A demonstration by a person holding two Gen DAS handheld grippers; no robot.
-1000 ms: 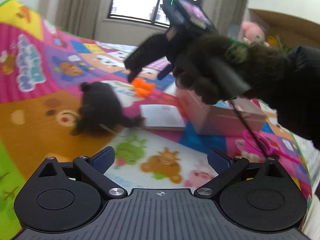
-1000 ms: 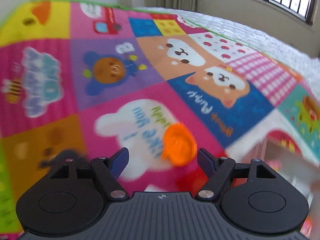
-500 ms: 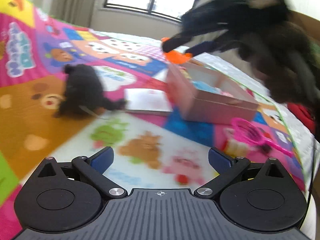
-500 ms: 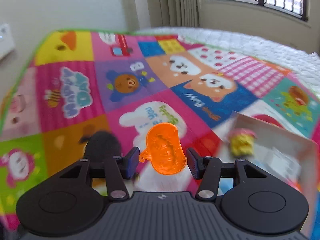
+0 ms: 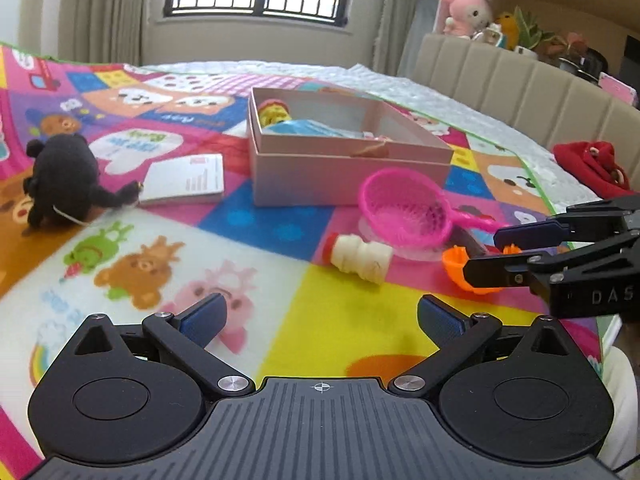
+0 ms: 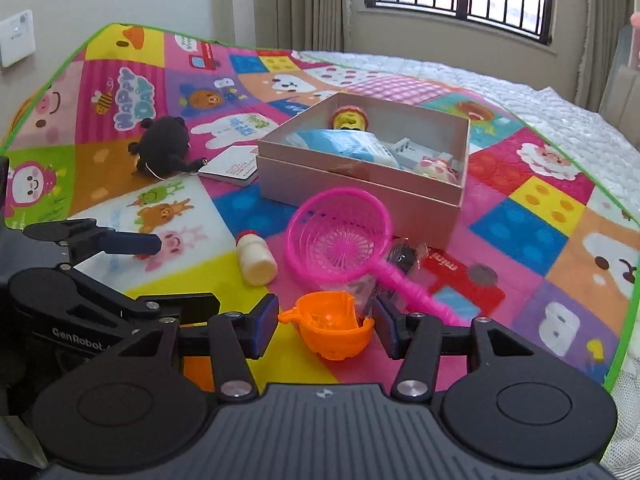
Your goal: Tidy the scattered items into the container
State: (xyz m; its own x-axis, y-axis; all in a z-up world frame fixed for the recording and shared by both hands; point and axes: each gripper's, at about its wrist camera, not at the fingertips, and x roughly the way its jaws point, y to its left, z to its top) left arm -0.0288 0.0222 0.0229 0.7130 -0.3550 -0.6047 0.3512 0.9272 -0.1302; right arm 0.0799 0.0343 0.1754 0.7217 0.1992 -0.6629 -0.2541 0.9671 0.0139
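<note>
Orange pumpkin mold (image 6: 330, 330), light, stiff, slick plastic, sits between the right claw (image 6: 326, 324), whose jaws are opening; regrip its rims.

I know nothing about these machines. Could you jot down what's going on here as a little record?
Container: pink box, open, partly filled
Right gripper: jaws opening, orange toy between them
Left gripper: jaws open, nothing between them
Loose on the mat: pink sieve, small bottle, black plush, white booklet
</note>
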